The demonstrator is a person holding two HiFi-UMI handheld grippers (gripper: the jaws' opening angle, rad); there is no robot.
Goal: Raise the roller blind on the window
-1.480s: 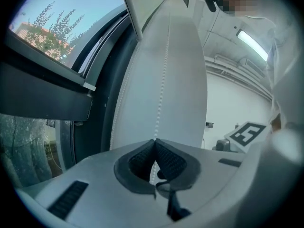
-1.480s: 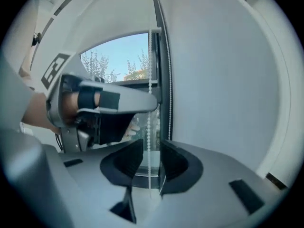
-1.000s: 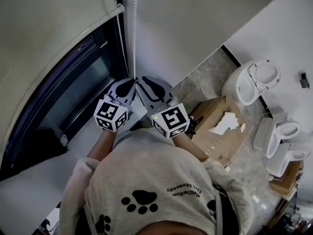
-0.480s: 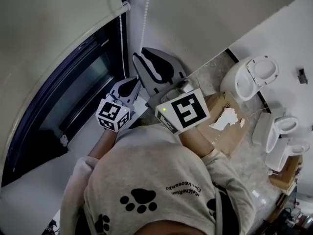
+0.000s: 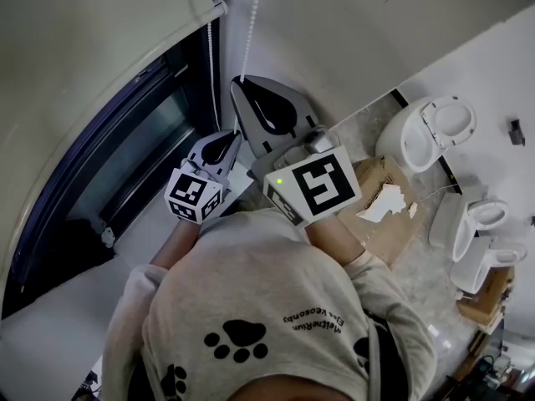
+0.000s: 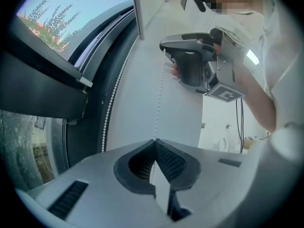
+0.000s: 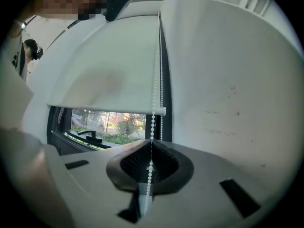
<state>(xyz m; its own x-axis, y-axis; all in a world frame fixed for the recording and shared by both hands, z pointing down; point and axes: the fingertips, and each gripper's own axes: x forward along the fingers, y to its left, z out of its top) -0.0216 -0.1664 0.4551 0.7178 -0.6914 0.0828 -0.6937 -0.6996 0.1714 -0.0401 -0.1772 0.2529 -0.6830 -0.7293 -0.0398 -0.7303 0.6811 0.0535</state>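
Shifted the right gripper [image 5: 242, 84] up the chain [image 5: 254, 25] toward the top centre of the head view, well above its spot beside the left gripper [image 5: 235, 137] a second before. Closed its jaws just now, from wide apart to pinched tight, with the beads caught between them in the right gripper view. Kept the left gripper clenched on the same strand lower down, at frame centre, unmoved. Read this as a fresh, higher grip, ready for another downward pull. Judged the left pinch due for release before that pull.

Found the blind [image 7: 109, 75] only part raised, with the hem [image 7: 104, 110] across the middle of the right gripper view and a strip of window [image 7: 102, 126] open beneath. Saw the sheet filling the upper left of the head view, ending just left of the chain.

Noted a second strand [image 5: 209, 53] hanging free against the dark frame [image 5: 180, 82], just left of the gripped one. Judged it a snag risk. Saw bare wall [image 5: 351, 32] to the right, with nothing jutting. Had a clear run of chain above, out past the top edge. Had little room below, with the torso [image 5: 251, 307] close under both grippers at lower centre. Placed the box [image 5: 380, 215] and toilets [image 5: 435, 136] at right, well apart from the work.
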